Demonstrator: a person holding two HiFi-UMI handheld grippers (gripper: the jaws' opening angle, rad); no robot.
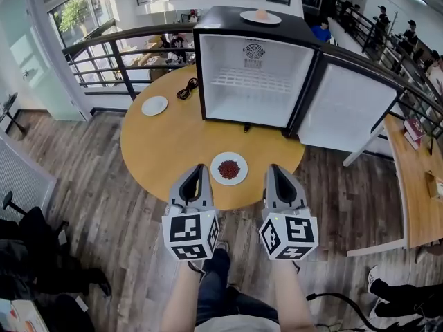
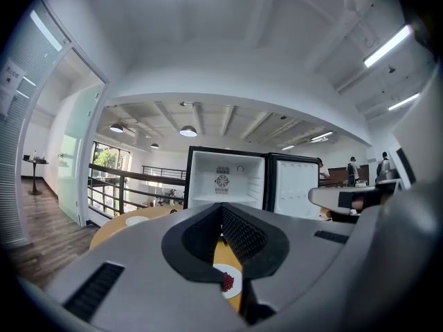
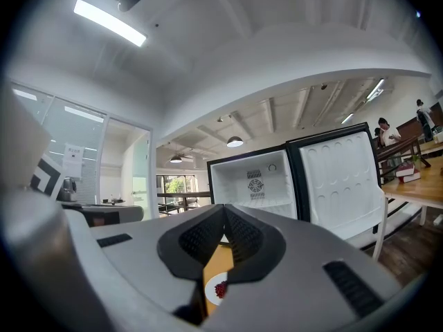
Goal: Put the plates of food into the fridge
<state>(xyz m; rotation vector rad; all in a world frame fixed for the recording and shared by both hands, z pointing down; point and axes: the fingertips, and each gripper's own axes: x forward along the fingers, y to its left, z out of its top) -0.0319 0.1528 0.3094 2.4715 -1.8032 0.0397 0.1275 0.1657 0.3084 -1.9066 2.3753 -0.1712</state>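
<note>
both forearms reach forward over the near edge of the round table (image 1: 159,151). the left gripper (image 1: 201,170) has its jaws pressed together, empty. the plate of red food (image 1: 229,168) lies between it and the right gripper (image 1: 272,171), likewise closed on nothing. the fridge (image 1: 254,81) stands open behind.

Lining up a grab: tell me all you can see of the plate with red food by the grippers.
The plate is small, round, white, shallow, ceramic-looking, with a mound of red food at its centre. It lies flat near the wooden table's front edge, before the open fridge, between the shut left gripper and right gripper; neither touches it.
</note>
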